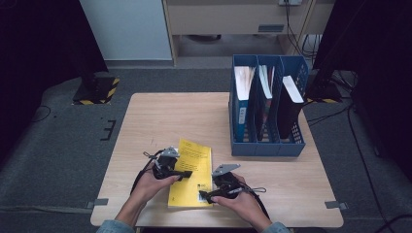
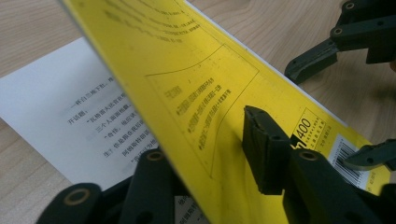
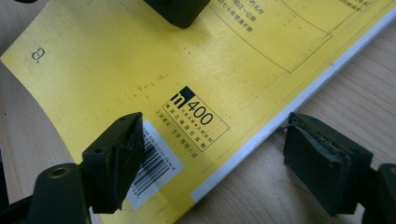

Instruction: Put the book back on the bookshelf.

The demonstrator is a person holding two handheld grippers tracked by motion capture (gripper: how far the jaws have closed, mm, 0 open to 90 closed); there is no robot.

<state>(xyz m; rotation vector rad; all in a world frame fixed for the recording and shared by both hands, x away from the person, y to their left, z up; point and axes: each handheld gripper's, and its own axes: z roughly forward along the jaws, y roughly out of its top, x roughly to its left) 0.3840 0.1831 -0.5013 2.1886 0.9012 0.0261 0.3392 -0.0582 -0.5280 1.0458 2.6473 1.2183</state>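
Note:
A yellow paperback book (image 1: 195,156) lies near the table's front edge. My left gripper (image 1: 186,174) reaches in from the book's left side. In the left gripper view its jaws (image 2: 205,149) are shut on the yellow cover (image 2: 187,70), one under it and one on top. The cover is raised at a slant off a white printed page (image 2: 70,102). My right gripper (image 1: 204,196) is at the book's near right corner. It stands open (image 3: 217,135): one pad hovers by the barcode (image 3: 156,170), the other sits over bare wood beside the book's edge.
A blue three-slot file holder (image 1: 267,148) stands at the table's back right, with books and folders upright in its slots. Bare wooden tabletop (image 1: 170,116) stretches behind and to the left of the book. Dark carpet and black stands surround the table.

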